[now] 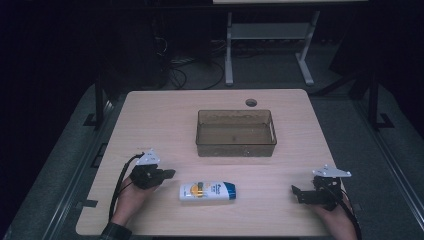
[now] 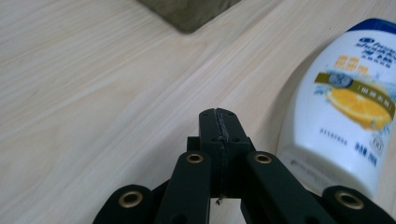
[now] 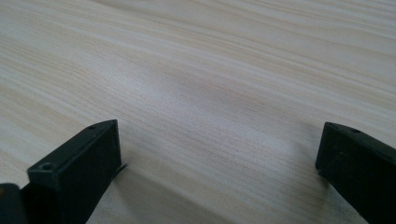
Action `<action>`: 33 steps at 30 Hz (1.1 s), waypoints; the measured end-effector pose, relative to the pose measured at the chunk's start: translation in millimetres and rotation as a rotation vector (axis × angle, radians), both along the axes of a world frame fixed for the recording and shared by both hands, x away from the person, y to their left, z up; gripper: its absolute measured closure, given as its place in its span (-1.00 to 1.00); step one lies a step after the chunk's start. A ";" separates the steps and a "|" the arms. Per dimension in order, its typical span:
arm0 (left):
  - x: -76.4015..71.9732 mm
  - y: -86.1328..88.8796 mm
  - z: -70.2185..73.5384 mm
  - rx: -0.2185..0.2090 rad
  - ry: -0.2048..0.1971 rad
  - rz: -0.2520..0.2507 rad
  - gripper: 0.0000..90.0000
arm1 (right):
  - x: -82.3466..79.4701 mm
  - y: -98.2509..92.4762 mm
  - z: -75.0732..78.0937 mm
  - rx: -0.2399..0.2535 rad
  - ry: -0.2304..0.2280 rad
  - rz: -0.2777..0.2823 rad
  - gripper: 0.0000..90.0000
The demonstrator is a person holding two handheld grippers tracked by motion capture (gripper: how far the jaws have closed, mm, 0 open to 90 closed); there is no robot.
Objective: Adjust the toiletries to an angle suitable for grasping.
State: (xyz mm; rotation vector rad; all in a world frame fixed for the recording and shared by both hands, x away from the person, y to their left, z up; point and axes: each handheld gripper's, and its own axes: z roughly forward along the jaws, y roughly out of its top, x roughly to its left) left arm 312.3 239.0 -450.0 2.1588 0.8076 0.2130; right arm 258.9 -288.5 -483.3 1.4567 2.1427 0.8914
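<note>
A white shampoo bottle [image 1: 208, 192] with a blue cap and an orange-fruit label lies on its side near the table's front edge; the left gripper view has it [image 2: 343, 107] at the right. My left gripper [image 1: 169, 174] is just left of the bottle, its jaws pressed together with nothing between them [image 2: 219, 122], and it does not touch the bottle. My right gripper [image 1: 296, 192] rests at the front right, well clear of the bottle. Its jaws stand wide apart over bare wood [image 3: 217, 154].
A brown see-through rectangular bin [image 1: 236, 133] stands at the middle of the light wooden table [image 1: 150, 125], behind the bottle; its corner [image 2: 189, 11] is at the top of the left gripper view. A cable hole [image 1: 251, 103] is near the far edge.
</note>
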 end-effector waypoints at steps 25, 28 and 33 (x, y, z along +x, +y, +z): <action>1.5 -29.5 -8.8 0.018 0.038 -0.098 0.98 | 1.1 0.4 0.0 0.001 -0.001 -0.007 -1.00; -0.9 -30.6 -9.6 0.022 0.043 -0.107 0.98 | 1.1 0.4 0.0 0.001 -0.001 -0.007 -1.00; -4.8 -32.7 -9.9 0.025 0.049 -0.115 0.98 | 1.2 0.4 0.0 0.001 0.000 -0.007 -1.00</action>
